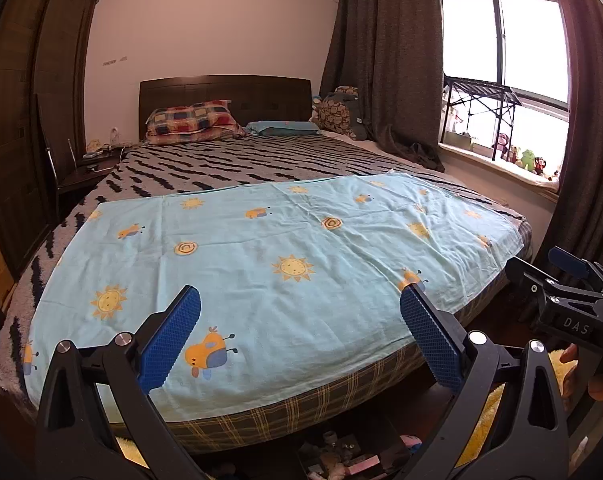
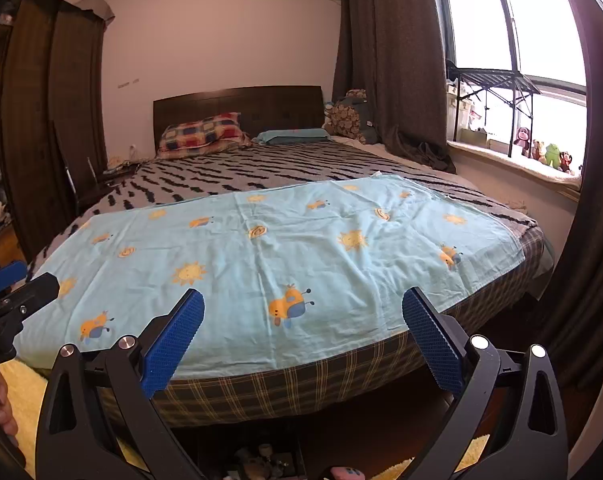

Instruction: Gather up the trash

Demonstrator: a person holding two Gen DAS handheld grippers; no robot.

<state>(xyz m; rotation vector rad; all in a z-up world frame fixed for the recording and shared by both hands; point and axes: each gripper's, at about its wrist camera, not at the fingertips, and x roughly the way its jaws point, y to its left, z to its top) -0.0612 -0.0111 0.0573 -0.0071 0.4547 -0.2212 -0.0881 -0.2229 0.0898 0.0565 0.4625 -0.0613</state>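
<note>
While both black blue-padded grippers, left gripper (image 1: 300, 336) and right gripper (image 2: 303, 340), hang spread and empty, a light-blue sun-printed cotton sheet (image 1: 261, 256) fills mid-frame over the bed (image 1: 301, 412).

Bed (image 1: 261, 420) with what lay on it

We saw a light-blue sun-print sheet (image 1: 261, 248) spread over its striped blanket (image 1: 237, 164), two pillows (image 1: 193, 118) at the headboard.

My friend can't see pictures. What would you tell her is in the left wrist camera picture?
Open left tongs with blue pads hover, holding nothing, over a light blue sheet printed with suns and bees, spread over the foot of a bed. The right tongs poke in at the right edge, beneath a bright window.
</note>
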